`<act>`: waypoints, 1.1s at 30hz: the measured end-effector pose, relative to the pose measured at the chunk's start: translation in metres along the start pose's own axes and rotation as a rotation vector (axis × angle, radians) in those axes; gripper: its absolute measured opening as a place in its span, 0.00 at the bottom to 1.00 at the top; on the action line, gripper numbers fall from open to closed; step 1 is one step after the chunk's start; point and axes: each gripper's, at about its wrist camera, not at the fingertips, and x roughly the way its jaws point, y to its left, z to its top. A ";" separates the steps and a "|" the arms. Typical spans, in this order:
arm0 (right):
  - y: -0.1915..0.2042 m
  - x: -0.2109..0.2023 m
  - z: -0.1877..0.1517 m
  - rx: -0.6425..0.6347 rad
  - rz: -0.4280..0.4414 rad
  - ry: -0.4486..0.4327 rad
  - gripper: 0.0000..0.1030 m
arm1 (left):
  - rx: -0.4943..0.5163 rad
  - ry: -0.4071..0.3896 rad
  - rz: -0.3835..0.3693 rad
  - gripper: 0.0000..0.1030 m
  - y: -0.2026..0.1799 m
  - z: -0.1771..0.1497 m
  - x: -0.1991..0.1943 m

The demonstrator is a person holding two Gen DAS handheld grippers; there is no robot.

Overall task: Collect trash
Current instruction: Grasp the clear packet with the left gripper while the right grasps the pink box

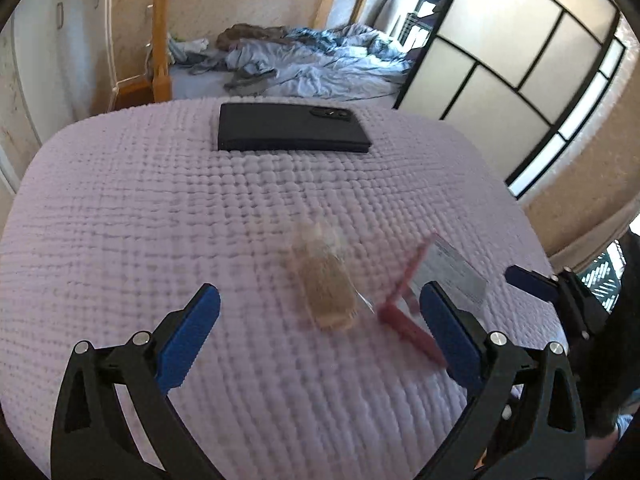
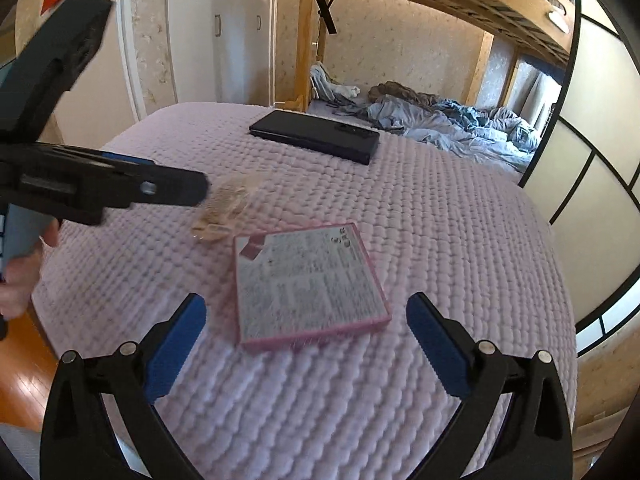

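Observation:
A clear crumpled wrapper with tan contents [image 1: 326, 280] lies on the lilac quilted bedspread [image 1: 160, 208]. My left gripper [image 1: 320, 304] stands open around it, the pads well apart from it. A flat pink box with printed text [image 2: 306, 286] lies face up beside the wrapper [image 2: 224, 208]. My right gripper [image 2: 306, 316] is open, the box lying between and ahead of its fingers without contact. In the left wrist view the pink box [image 1: 416, 292] shows edge-on by the right finger. The picture is motion-blurred.
A black phone [image 1: 290, 128] lies flat at the far side of the bedspread. The left gripper's body [image 2: 80, 188] crosses the right wrist view at left. Behind are a wooden bunk bed with rumpled blue bedding [image 2: 460, 124], a panelled screen [image 1: 520, 60] and wooden floor [image 2: 20, 368].

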 end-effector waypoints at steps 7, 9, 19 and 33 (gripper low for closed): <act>0.000 0.025 0.004 0.020 0.022 0.031 0.96 | 0.007 0.043 0.072 0.73 -0.002 0.005 0.031; -0.003 0.029 0.005 0.033 0.030 0.035 0.96 | 0.032 0.032 0.101 0.69 -0.004 0.006 0.035; -0.008 0.035 0.002 0.113 0.048 0.057 0.89 | 0.101 0.010 0.154 0.37 -0.006 0.004 0.034; -0.020 -0.005 -0.004 0.235 0.059 0.019 0.89 | 0.105 -0.021 0.119 0.37 -0.012 -0.012 0.004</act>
